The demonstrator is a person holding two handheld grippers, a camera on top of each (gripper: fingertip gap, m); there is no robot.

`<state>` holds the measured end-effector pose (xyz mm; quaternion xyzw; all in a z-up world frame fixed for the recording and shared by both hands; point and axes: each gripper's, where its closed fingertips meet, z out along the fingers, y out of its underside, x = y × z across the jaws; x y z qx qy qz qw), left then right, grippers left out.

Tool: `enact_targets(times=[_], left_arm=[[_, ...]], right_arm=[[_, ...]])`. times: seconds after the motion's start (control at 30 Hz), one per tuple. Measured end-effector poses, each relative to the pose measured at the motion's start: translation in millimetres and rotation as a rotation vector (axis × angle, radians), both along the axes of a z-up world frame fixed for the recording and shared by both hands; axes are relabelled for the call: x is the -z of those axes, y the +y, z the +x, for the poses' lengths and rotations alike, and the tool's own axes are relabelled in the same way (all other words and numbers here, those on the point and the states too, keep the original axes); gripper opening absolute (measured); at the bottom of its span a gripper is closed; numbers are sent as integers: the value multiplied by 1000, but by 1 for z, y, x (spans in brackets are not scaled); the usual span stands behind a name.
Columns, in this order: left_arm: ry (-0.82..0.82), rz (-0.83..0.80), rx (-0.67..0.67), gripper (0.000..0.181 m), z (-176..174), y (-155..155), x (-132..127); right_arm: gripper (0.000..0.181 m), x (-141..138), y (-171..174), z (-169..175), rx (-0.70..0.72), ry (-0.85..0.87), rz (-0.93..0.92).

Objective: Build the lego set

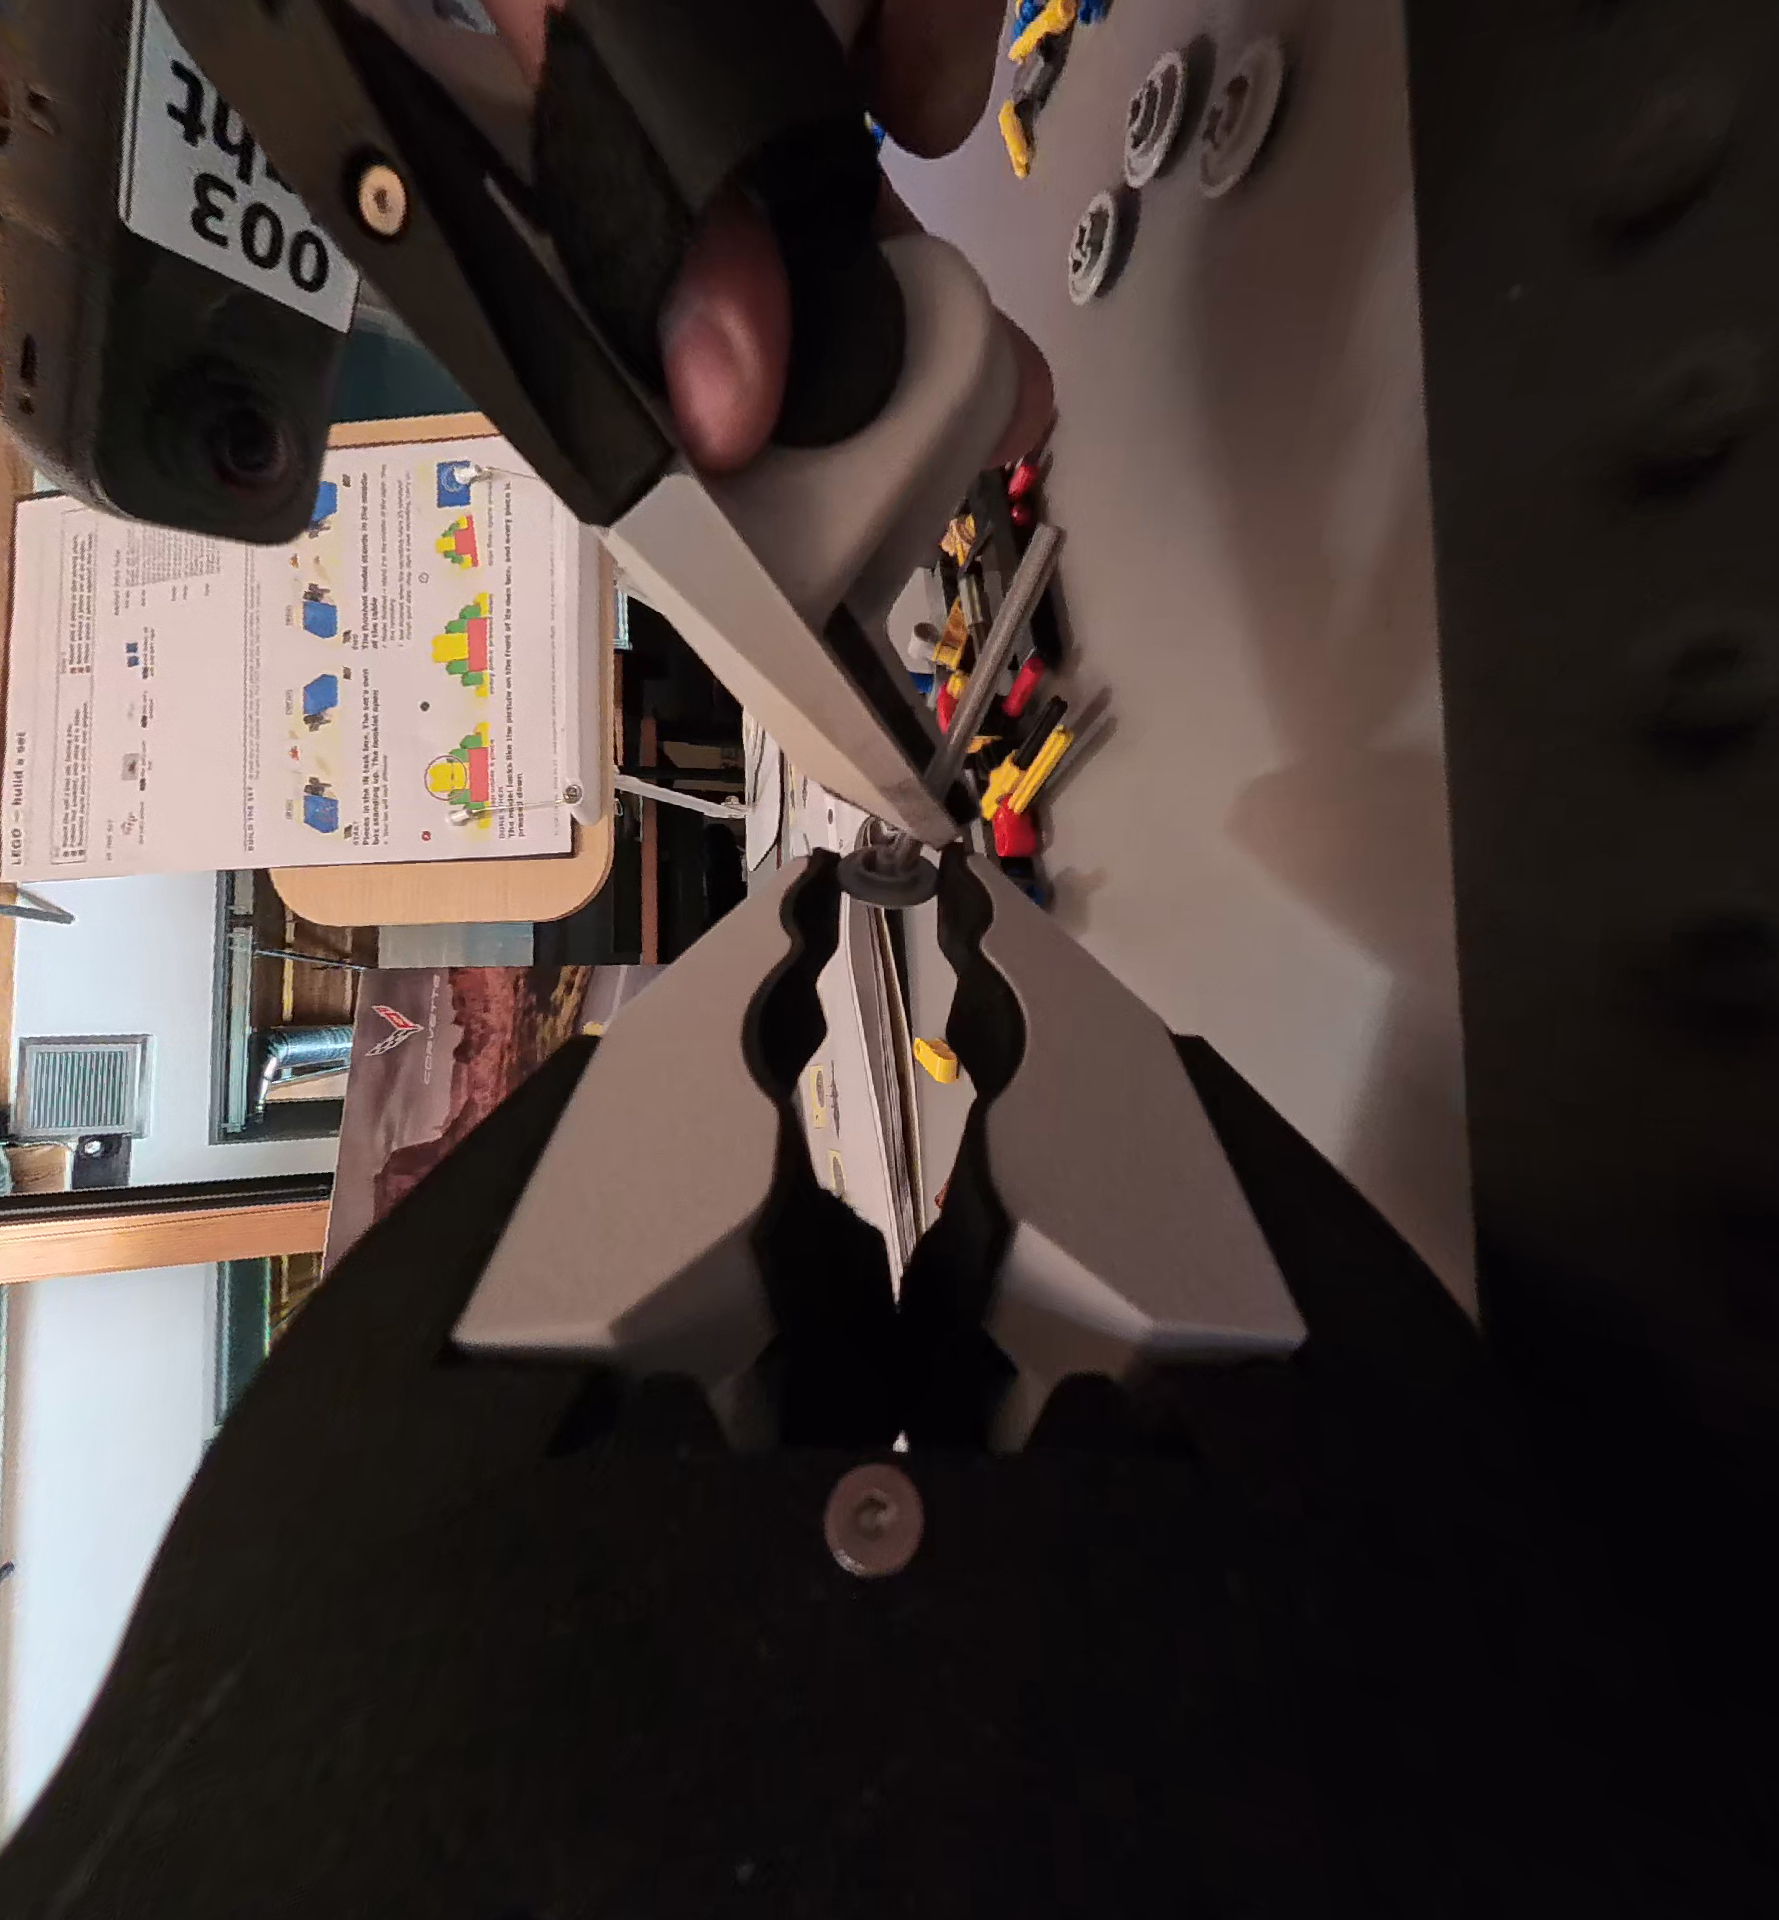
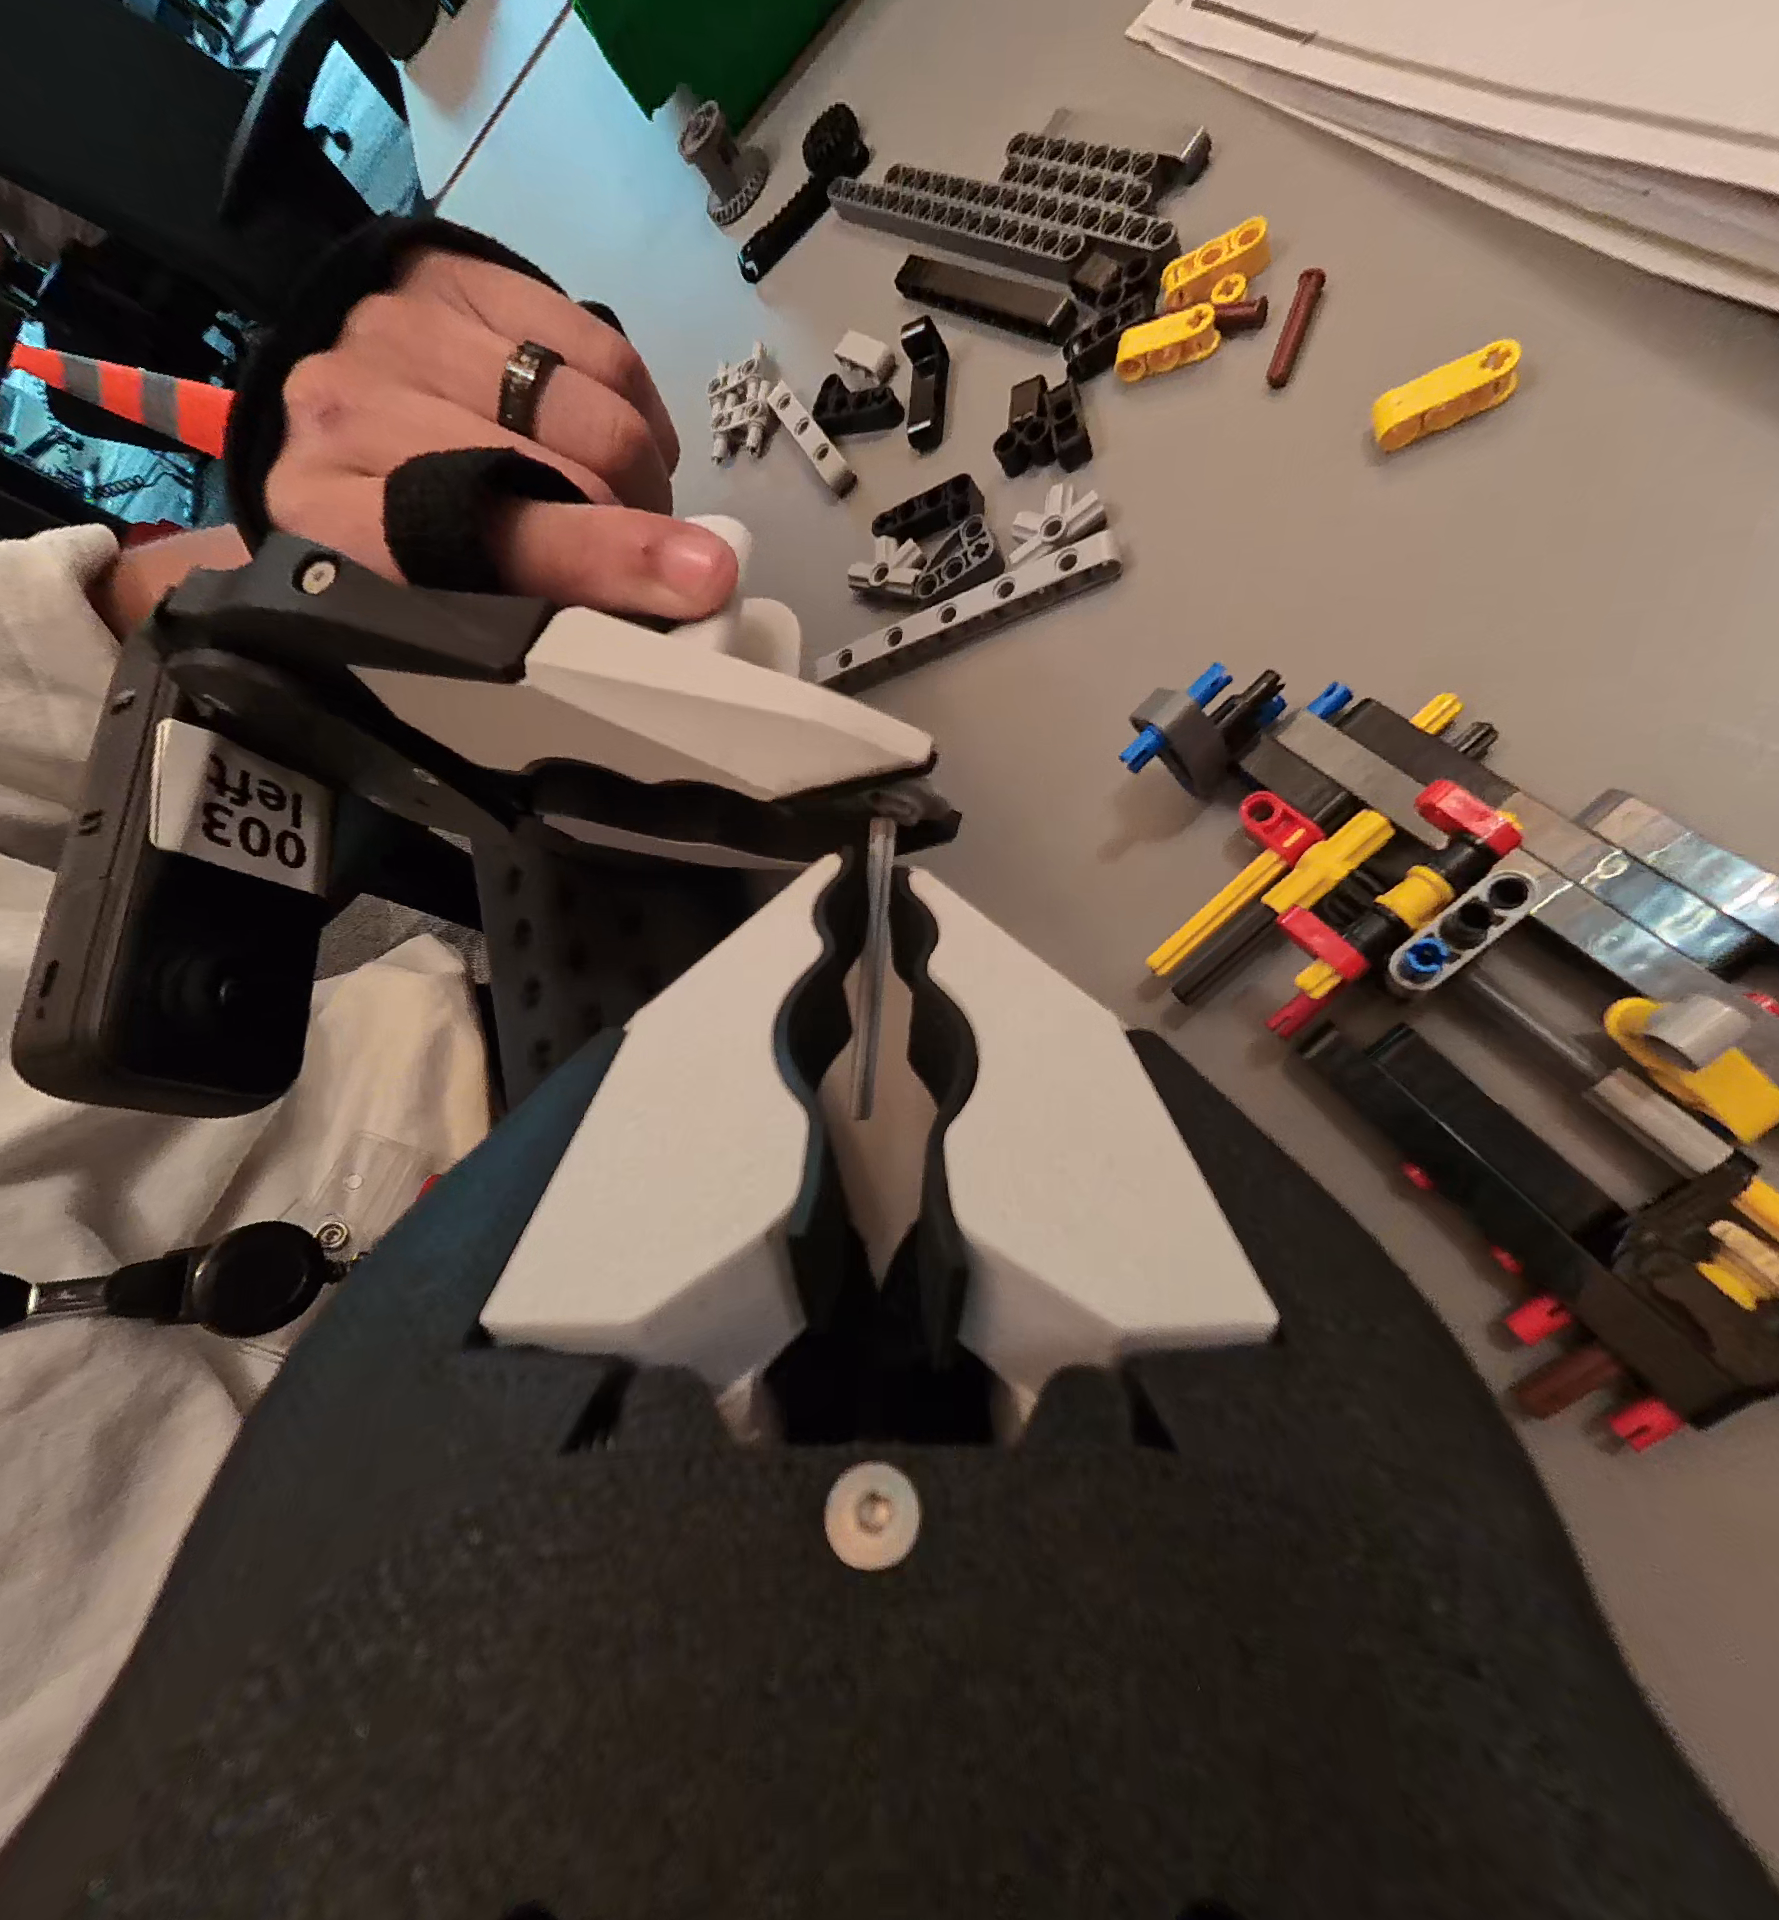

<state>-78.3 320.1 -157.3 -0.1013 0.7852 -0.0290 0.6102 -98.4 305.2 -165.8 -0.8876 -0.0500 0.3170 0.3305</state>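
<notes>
My right gripper (image 2: 869, 871) is shut on a thin grey axle (image 2: 872, 977) that lies along the gap between its fingers, its far end at the tips. My left gripper (image 1: 883, 868) is shut on a small grey round piece (image 1: 885, 881). The two grippers meet tip to tip above the grey table (image 2: 1384, 582). The axle's end touches the round piece (image 2: 900, 802). In the left wrist view the right gripper (image 1: 932, 816) comes in from the upper left with the axle (image 1: 1004, 634) beside its finger. In the right wrist view the left gripper (image 2: 916, 808) comes in from the left, held by a hand (image 2: 469, 416).
A partly built black, yellow and red model (image 2: 1487, 987) lies right of the grippers. Loose beams and connectors (image 2: 999, 208) and a yellow liftarm (image 2: 1446, 395) lie beyond. Papers (image 2: 1591, 125) lie at the far right. Grey wheel hubs (image 1: 1165, 114), a booklet (image 1: 880, 1039) and an instruction sheet (image 1: 293, 665) show. My two grippers' fingertips are within a few centimetres of each other.
</notes>
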Motion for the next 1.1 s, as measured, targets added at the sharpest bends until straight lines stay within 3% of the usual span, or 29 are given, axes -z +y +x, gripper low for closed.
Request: enact_targets(times=[0.7,1.1], left_arm=[[-132,209,32,16,-4,-7,-12],[-164,276,175,16,-7,-20,-17]], right_arm=[[2,-10,-6,-7,13,258,-63],[2,-15,-20,-10,-133,380,-162]])
